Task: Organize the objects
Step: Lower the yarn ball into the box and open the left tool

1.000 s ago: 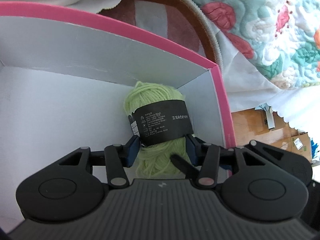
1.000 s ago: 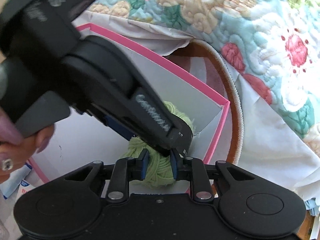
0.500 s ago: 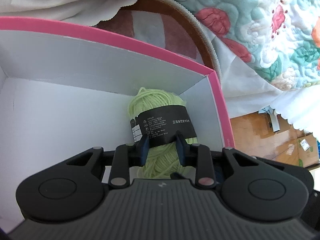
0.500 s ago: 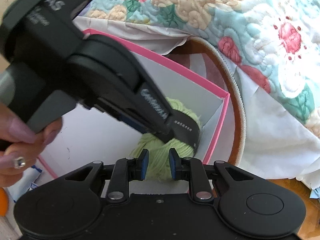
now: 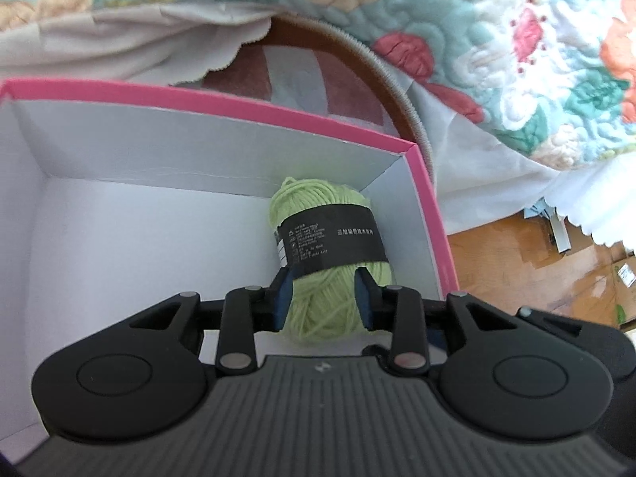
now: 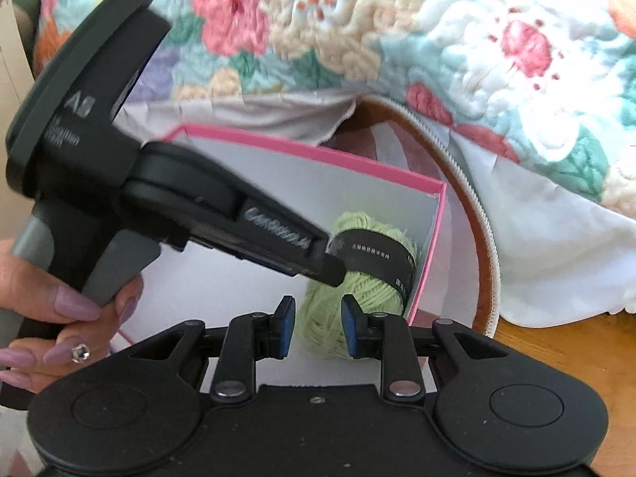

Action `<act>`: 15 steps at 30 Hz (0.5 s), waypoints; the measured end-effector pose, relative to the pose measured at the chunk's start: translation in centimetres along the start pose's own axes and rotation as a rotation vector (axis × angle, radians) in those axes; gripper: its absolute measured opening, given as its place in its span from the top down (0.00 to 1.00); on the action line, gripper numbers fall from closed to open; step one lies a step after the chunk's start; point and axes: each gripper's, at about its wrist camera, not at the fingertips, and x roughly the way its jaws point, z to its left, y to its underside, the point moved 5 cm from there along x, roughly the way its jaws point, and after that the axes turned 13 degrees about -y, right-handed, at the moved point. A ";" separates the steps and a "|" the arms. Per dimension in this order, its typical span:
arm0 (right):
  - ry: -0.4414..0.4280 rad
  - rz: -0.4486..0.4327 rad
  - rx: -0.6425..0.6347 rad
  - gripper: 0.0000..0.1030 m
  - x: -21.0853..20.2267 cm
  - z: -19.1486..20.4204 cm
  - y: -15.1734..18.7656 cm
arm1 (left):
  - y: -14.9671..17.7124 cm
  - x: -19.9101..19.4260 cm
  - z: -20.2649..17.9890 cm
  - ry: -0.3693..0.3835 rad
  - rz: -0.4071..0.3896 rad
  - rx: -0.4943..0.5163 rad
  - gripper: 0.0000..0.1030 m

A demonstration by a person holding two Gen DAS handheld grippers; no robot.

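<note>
Both tongs have drawn back and upward from the box since the earlier frames, so more of the quilt shows above it. The left tongs (image 5: pixel 322 303) have just closed and then opened a little again; their blue pads now stand apart on either side of the pale green ball of yarn with a black paper band (image 5: pixel 328 256), and they do not seem to press it. The right tongs (image 6: pixel 316 328) are together and carry nothing; the yarn only shows behind their gap.

The yarn lies on its side in the far right corner of the white cardboard box with a pink rim (image 5: pixel 222 105), close to both walls, probably so that the remaining floor stays free. Nothing else is visible in the box. A floral quilt (image 5: pixel 516 39) lies behind.
</note>
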 end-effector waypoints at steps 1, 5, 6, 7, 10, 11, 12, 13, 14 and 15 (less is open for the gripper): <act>-0.002 -0.008 0.011 0.69 -0.8 0.0 0.2 | 0.1 -0.6 0.1 -0.003 -0.001 0.002 0.62; -0.011 -0.026 0.038 0.65 -2.6 0.6 0.2 | 0.8 -5.0 2.6 -0.028 0.001 0.018 0.55; -0.009 -0.029 0.039 0.63 -3.0 1.0 0.3 | 1.2 -5.1 2.1 -0.037 0.004 0.022 0.52; -0.008 -0.031 0.041 0.60 -3.3 1.2 0.2 | 1.3 -5.9 2.7 -0.045 0.006 0.025 0.51; -0.014 -0.035 0.047 0.58 -4.3 2.1 0.3 | 2.0 -7.8 2.6 -0.070 0.004 0.035 0.47; -0.016 -0.037 0.047 0.58 -4.7 2.6 0.4 | 2.2 -8.6 3.0 -0.077 0.000 0.037 0.45; -0.017 -0.040 0.045 0.56 -4.9 3.0 0.3 | 2.4 -9.0 3.2 -0.084 -0.002 0.038 0.42; -0.017 -0.041 0.041 0.55 -5.4 3.5 0.5 | 2.6 -9.6 3.5 -0.089 -0.003 0.036 0.41; -0.014 -0.044 0.038 0.55 -5.9 3.9 0.6 | 2.9 -10.4 3.8 -0.095 -0.003 0.036 0.41; -0.014 -0.048 0.038 0.54 -6.4 4.4 0.7 | 3.2 -11.1 4.0 -0.101 -0.003 0.038 0.41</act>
